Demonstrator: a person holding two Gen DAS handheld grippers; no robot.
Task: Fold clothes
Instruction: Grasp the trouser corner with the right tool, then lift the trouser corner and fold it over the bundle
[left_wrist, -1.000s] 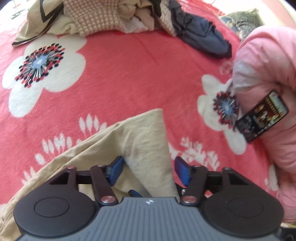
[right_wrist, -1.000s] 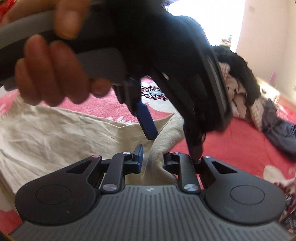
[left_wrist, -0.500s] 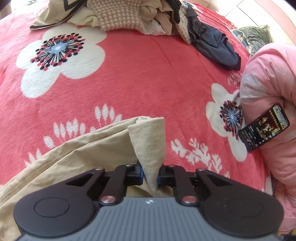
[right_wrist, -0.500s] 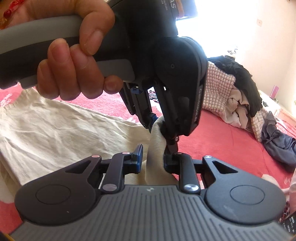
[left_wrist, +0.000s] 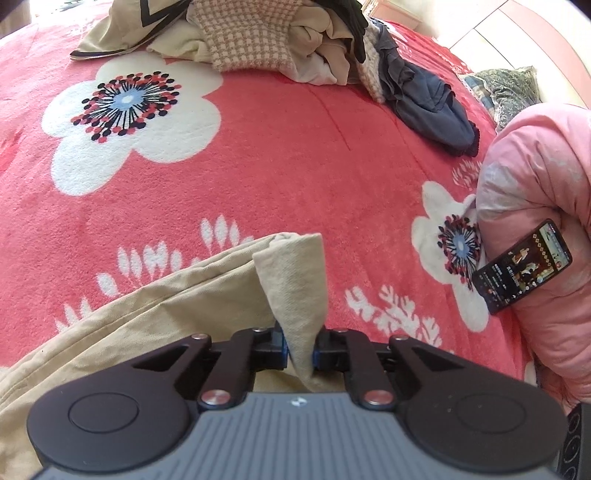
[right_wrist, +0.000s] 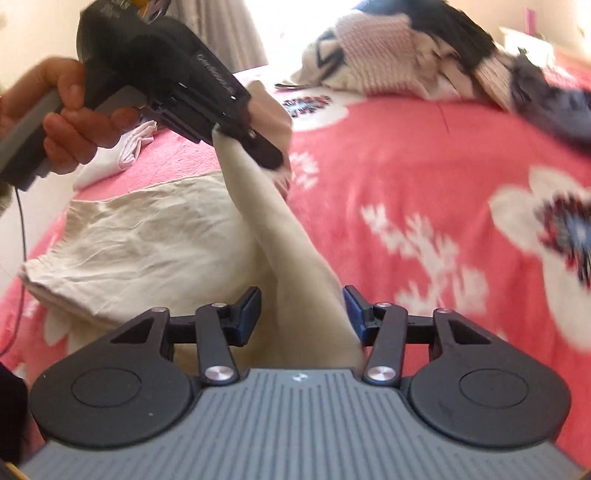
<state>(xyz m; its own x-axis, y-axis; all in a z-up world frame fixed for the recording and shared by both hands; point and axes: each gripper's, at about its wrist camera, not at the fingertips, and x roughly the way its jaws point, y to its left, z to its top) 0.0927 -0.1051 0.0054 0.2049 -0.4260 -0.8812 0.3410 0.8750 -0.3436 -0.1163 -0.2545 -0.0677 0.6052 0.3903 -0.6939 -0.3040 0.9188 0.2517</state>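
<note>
While cloth (left_wrist: 295, 280) hangs pinched:
Left gripper (left_wrist: 299, 349): clamps cloth corner.
Right gripper (right_wrist: 301, 314): opening, cloth loose between.
Phone (left_wrist: 522, 266): leans on quilt (left_wrist: 535, 177).

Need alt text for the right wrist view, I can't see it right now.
The right hand-held gripper is opening around a raised strip of beige garment, which the left hand-held gripper pinches higher up. Behind, a clothes pile lies on the red floral blanket.

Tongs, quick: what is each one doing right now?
Left tongs: closed on the beige cloth.
Right tongs: opening, cloth between them, not gripped.
</note>
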